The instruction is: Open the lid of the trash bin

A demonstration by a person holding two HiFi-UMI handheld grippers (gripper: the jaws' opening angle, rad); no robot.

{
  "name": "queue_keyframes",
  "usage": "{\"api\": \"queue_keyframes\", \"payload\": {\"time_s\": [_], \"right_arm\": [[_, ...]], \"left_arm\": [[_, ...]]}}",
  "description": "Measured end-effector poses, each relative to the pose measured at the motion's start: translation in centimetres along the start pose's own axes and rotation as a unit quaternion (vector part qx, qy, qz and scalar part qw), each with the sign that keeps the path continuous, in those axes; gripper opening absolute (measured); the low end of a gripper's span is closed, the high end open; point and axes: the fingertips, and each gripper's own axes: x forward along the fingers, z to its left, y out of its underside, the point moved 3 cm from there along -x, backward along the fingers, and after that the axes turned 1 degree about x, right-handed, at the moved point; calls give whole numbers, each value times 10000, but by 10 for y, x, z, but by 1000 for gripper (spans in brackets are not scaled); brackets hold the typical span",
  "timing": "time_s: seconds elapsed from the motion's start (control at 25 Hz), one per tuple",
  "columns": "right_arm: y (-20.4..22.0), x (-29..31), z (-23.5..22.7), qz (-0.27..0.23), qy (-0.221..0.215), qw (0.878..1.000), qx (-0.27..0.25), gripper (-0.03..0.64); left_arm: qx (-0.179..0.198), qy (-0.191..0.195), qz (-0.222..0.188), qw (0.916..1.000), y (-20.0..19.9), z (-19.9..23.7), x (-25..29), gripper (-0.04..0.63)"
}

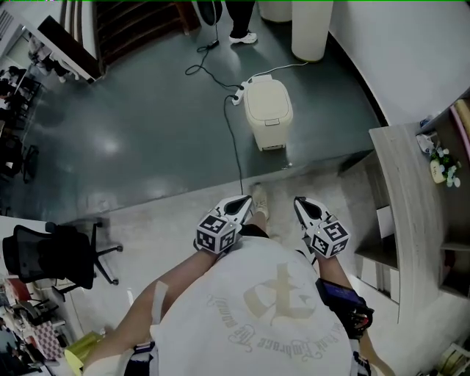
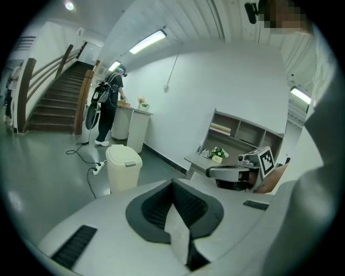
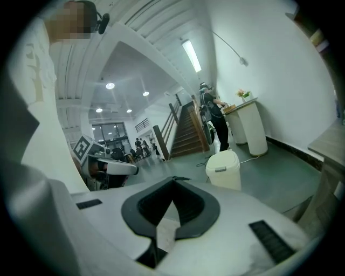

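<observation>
The cream trash bin (image 1: 268, 110) stands on the dark floor ahead of me, its lid down. It also shows as the bin (image 2: 123, 167) in the left gripper view and the bin (image 3: 223, 168) in the right gripper view, well beyond the jaws in both. I hold my left gripper (image 1: 243, 203) and right gripper (image 1: 300, 203) side by side close to my body, far short of the bin. The jaws of the left gripper (image 2: 173, 184) and of the right gripper (image 3: 173, 184) are shut with nothing between them.
A black cable (image 1: 233, 139) runs along the floor to a power strip (image 1: 236, 94) just left of the bin. A grey shelf unit (image 1: 411, 220) stands at my right, an office chair (image 1: 51, 253) at my left. A person (image 1: 241, 22) stands by a white pedestal (image 1: 308, 29) near stairs (image 1: 139, 26).
</observation>
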Motion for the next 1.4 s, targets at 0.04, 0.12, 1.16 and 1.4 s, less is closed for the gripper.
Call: {"api": "queue_keyframes", "payload": {"time_s": [0.04, 0.12, 1.16, 1.4], "right_arm": [[-1, 5, 0, 41, -32, 10000, -23, 5], [-2, 13, -1, 126, -83, 9999, -55, 5], [-55, 135, -100, 613, -176, 9980, -55, 5], [-59, 162, -118, 820, -171, 9964, -149, 5]], "left_arm": [[-51, -30, -9, 10000, 0, 4, 1, 14], [-157, -87, -19, 9998, 0, 13, 4, 14], [-400, 45, 260, 9988, -55, 109, 112, 14], [-512, -92, 170, 9985, -72, 147, 127, 14]]}}
